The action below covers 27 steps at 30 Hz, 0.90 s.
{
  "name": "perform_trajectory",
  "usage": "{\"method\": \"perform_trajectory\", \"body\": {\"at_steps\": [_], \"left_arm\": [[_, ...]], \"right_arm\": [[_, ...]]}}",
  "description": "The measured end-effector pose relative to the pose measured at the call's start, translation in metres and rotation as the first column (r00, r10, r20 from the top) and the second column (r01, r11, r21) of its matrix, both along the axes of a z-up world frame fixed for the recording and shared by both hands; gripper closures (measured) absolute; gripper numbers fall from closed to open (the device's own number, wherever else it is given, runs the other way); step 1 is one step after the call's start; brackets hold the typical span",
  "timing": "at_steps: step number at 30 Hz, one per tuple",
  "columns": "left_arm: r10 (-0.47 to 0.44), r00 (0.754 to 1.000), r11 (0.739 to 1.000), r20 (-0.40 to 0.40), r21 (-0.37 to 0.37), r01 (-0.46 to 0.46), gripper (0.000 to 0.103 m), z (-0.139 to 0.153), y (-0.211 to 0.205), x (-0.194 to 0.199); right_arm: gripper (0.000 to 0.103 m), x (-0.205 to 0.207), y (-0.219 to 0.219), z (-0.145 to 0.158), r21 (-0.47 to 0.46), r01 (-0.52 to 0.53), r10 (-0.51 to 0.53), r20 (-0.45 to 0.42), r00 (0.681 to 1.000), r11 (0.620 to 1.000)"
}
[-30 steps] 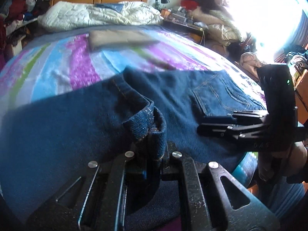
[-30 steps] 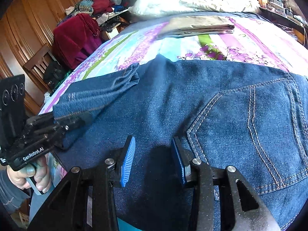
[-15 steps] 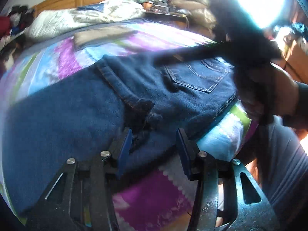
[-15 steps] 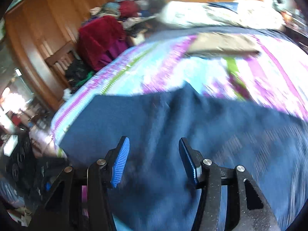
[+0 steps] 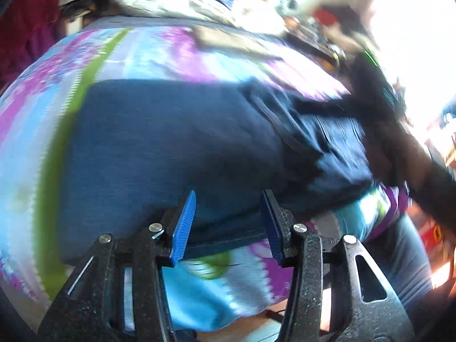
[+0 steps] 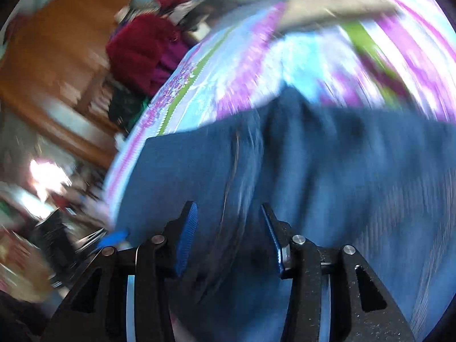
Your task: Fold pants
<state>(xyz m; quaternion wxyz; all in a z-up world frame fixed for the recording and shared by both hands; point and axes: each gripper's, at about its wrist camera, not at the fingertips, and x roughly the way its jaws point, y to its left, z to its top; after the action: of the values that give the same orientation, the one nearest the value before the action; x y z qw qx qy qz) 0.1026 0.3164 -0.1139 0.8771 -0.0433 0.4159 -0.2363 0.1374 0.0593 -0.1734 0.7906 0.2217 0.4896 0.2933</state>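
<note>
Dark blue jeans lie folded flat across a colourful striped bedspread. My left gripper is open just above the near edge of the jeans, nothing between its blue pads. In the left wrist view the right gripper is a dark blur over the right end of the jeans. In the right wrist view the jeans fill the lower frame, and my right gripper hangs open over them, holding nothing. Both views are motion-blurred.
A folded tan garment lies farther up the bed, a white duvet near the wooden headboard. Red clothes pile up by a wooden wardrobe left of the bed. A cluttered bedside table stands right.
My left gripper let go of the jeans hem it was shut on and now stands open, drawn back to the near edge. The right gripper swung across the jeans, staying open.
</note>
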Motion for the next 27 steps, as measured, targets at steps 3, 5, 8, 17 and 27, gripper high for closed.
{"method": "perform_trajectory", "body": {"at_steps": [3,5,8,17,27], "left_arm": [[0.05,0.999,0.998,0.005,-0.046,-0.049,0.055,0.004,0.017,0.002],[0.075,0.997,0.995,0.004,-0.066,-0.075,0.055,0.004,0.026,0.005],[0.113,0.994,0.99,0.011,-0.082,-0.111,0.055,0.007,0.036,0.005],[0.211,0.978,0.968,-0.008,-0.136,-0.21,0.055,0.004,0.074,0.007],[0.268,0.963,0.95,-0.03,-0.158,-0.269,0.055,0.0,0.097,0.006]], "right_arm": [[0.052,-0.02,-0.007,-0.019,0.105,0.042,-0.029,-0.123,0.992,0.994],[0.052,-0.025,-0.005,-0.03,0.203,0.071,-0.034,-0.179,0.983,0.977],[0.052,-0.017,0.007,-0.033,0.23,0.076,-0.031,-0.192,0.981,0.97],[0.084,-0.007,0.023,-0.039,0.107,0.045,-0.022,-0.21,0.977,0.993],[0.058,-0.022,0.027,-0.014,-0.122,0.023,-0.037,-0.114,0.993,0.992]]}}
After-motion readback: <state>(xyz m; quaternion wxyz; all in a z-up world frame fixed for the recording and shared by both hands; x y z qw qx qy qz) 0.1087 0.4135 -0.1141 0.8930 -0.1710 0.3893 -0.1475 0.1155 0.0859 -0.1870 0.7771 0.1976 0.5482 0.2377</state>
